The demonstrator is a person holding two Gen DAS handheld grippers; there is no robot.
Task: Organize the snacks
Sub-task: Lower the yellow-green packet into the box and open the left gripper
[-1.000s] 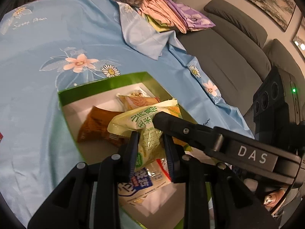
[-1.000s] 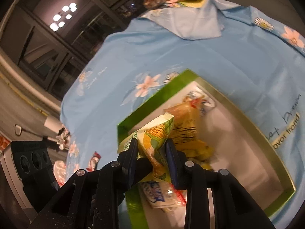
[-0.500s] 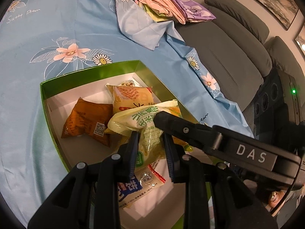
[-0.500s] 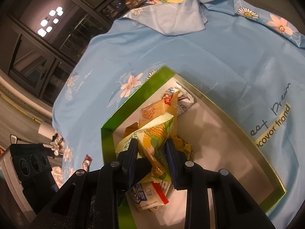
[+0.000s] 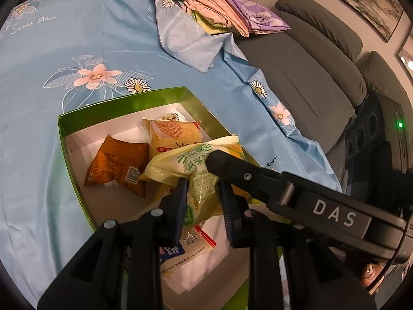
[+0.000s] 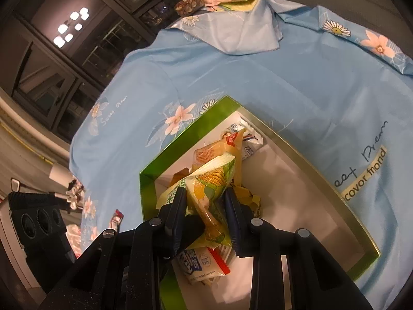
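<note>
A green box with a white floor [image 5: 77, 118] [image 6: 335, 193] sits on the blue flowered cloth. Both grippers are shut on one yellow-green corn snack packet [image 5: 198, 180] [image 6: 211, 188] and hold it above the box. My left gripper [image 5: 204, 201] pinches one end. My right gripper [image 6: 205, 214] pinches the other end, and its arm crosses the left wrist view [image 5: 309, 206]. In the box lie a brown packet [image 5: 116, 162], an orange-yellow packet [image 5: 173, 134] and a blue-and-white packet [image 5: 185, 245] [image 6: 201, 261].
Folded pink and purple cloths [image 5: 227, 13] lie at the cloth's far edge. A grey sofa [image 5: 309, 64] stands to the right. A small red-and-white packet [image 6: 116, 218] lies on the cloth left of the box. A dark window wall [image 6: 64, 38] is behind.
Both grippers have drawn back and up with the corn packet, so more of the box and the packets in it shows. Both grips are unchanged.
</note>
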